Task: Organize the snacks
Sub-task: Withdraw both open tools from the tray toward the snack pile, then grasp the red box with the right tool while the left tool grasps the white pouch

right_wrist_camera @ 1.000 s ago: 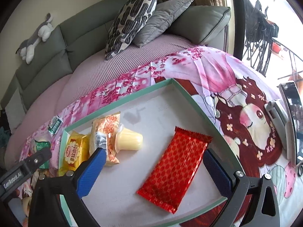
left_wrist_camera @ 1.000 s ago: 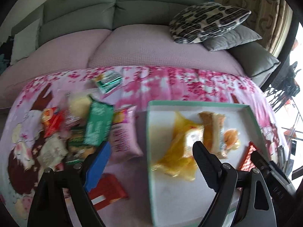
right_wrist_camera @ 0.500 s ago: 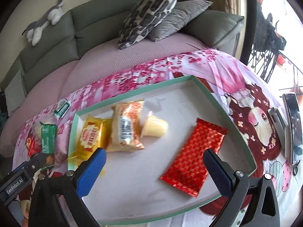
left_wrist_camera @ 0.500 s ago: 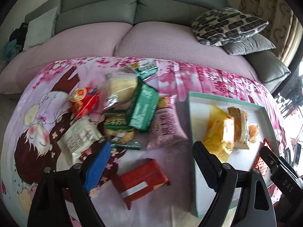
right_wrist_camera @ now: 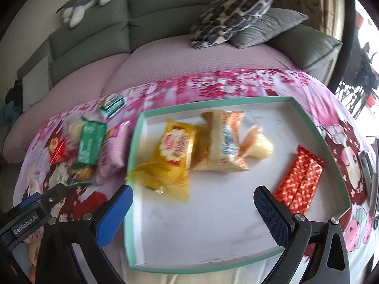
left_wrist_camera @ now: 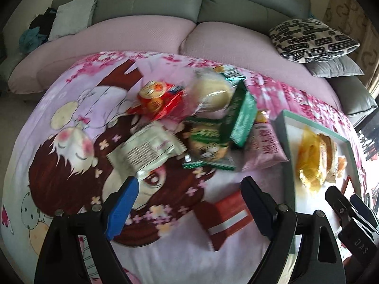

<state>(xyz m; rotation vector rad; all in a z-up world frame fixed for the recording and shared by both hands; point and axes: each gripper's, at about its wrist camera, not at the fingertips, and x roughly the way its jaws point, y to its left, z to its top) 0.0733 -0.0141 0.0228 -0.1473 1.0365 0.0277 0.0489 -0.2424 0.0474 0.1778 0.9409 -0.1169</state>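
Note:
A green-rimmed white tray (right_wrist_camera: 308, 118) holds a yellow packet (right_wrist_camera: 173, 158), an orange bread packet (right_wrist_camera: 222, 146), a pale jelly cup (right_wrist_camera: 260, 148) and a red foil bar (right_wrist_camera: 299, 179). My right gripper (right_wrist_camera: 193, 204) is open and empty above the tray's near half. Left of the tray (left_wrist_camera: 285, 146) lies a pile of loose snacks: a green box (left_wrist_camera: 241, 116), a white packet (left_wrist_camera: 146, 151), a pink packet (left_wrist_camera: 265, 146), a red-and-white box (left_wrist_camera: 225, 217). My left gripper (left_wrist_camera: 189, 191) is open and empty above the cloth, near the red-and-white box.
A pink cartoon-print cloth (left_wrist_camera: 71, 123) covers the table. A sofa with patterned cushions (left_wrist_camera: 312, 40) stands behind. A phone-like device (right_wrist_camera: 367, 165) lies at the far right. The right gripper's body shows in the left wrist view (left_wrist_camera: 350, 215).
Both grippers have swung left. The left view now centres on the loose snack pile, with the tray at its right edge. The right gripper has pulled back towards the tray's left near side.

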